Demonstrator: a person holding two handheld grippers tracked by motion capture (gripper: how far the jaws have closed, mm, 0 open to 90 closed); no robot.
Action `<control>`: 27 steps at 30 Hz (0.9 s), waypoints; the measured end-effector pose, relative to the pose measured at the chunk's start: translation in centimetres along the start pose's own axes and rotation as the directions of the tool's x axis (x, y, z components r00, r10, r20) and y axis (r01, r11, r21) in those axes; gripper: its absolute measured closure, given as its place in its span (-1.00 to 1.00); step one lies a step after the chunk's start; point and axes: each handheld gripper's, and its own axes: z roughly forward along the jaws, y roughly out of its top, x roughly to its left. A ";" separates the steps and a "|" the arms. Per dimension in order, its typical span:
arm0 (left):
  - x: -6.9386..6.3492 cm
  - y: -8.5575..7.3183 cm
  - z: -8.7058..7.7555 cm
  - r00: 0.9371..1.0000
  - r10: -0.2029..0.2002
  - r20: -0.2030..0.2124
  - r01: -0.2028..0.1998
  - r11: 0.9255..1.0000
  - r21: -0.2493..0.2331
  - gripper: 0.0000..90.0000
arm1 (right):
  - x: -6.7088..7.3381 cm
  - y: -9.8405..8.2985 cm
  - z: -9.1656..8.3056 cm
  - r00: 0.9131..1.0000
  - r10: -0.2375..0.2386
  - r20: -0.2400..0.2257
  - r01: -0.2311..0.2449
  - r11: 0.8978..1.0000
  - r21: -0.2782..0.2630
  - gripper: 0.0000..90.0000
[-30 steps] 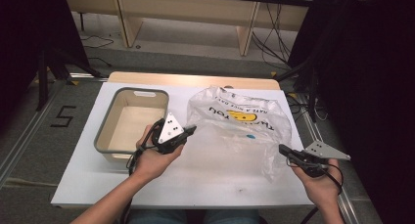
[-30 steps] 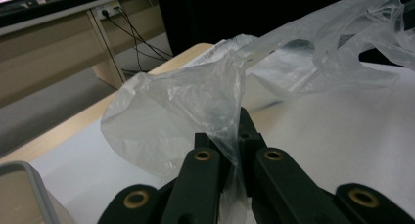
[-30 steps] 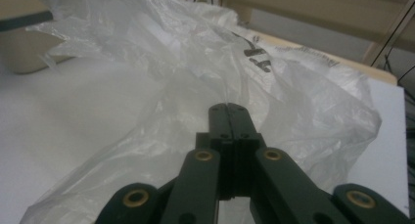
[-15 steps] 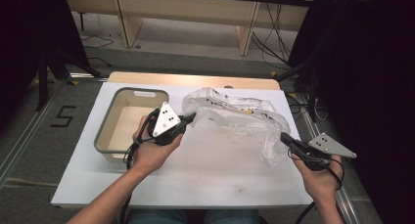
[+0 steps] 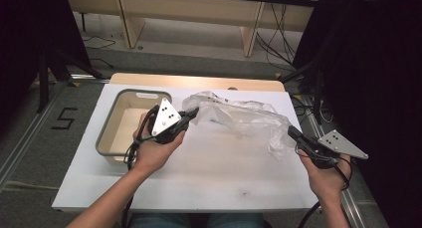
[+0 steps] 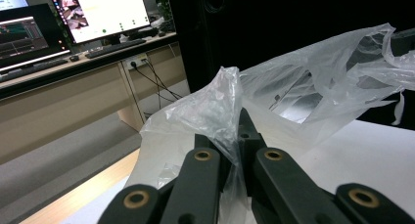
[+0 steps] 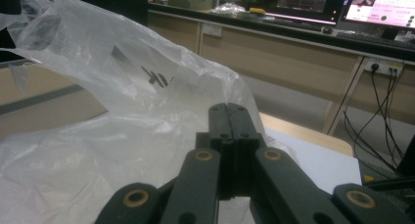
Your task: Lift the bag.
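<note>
Two tools are at work, and both already have hold of the clear plastic bag [image 5: 239,119]. Our left tool [image 5: 191,112] has its jaws clamped on a bunched corner of the film, which pokes up between them in the left gripper view [image 6: 222,101]. Our right tool [image 5: 292,132] is pinched tight as well; in the high view the bag's other end hangs crumpled at its tip, and in the right gripper view the film [image 7: 122,101] billows just beyond the closed jaws, so we judge it held there too.

So the gripping looks done, and the bag is strung between the tools, lifted off the white desk [image 5: 214,178] at both ends and sagging in the middle. What seems left is spreading it open or carrying it toward the grey bin [image 5: 107,138], which sits beside our left hand [image 5: 154,151].

Our left forearm reaches in diagonally, tool pointing toward the bag's middle; our right hand [image 5: 326,175] sits at the desk's edge, tool angled inward.
</note>
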 end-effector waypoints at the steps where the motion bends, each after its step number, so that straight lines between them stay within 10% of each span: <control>1: 0.0 0.1 0.0 1.000 0.001 -0.004 -0.001 1.000 -0.005 0.98 | 0.0 0.1 0.0 1.000 -0.001 0.002 0.001 1.000 -0.004 1.00; 27: 0.6 2.3 -0.6 0.999 0.000 -0.037 -0.003 0.996 -0.085 0.98 | 0.0 2.2 0.3 1.000 0.007 0.025 -0.004 0.996 -0.086 1.00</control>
